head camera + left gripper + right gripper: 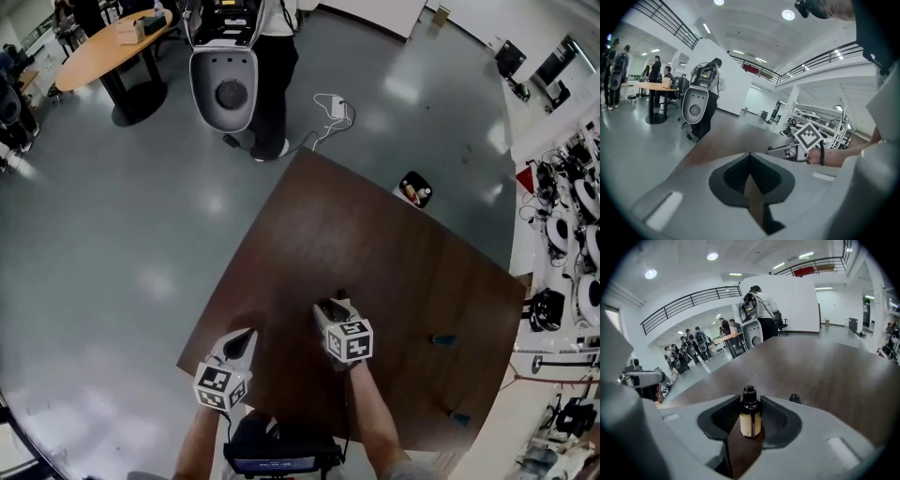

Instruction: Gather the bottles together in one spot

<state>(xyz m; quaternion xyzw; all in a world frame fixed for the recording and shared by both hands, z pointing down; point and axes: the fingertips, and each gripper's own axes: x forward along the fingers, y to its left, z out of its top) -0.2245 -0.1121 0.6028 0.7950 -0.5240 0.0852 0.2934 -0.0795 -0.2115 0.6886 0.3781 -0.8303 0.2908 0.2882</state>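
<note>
Left claw [246, 337]: nearest item, at the near edge of the worktop [375, 244]. Its tips were shut together with nothing between them.

Right claw [751, 401]: just to the right of the left one and a little farther in. It was closed on the bottle [751, 419], with the pads against both its sides.

Bottle: small, upright, dark glass with a pale label and a black cap. It was over the near part of the worktop, toward the middle.

Second bottle [795, 399]: only its black cap showed, just past the right claw's right-hand jaw.

Teal item [459, 418]: small, by the worktop's right edge; kind could not be told.

Second teal item [442, 339]: a little farther in, well right of the claws.

Black dish [415, 189]: at the far corner; contents too small to tell.

Cable [330, 111]: white, on the grey floor beyond the worktop.

White robot [225, 84]: stood on the floor farther off, with a person [275, 66] just behind it.

Oval table [108, 49]: farthest, at upper left.
</note>
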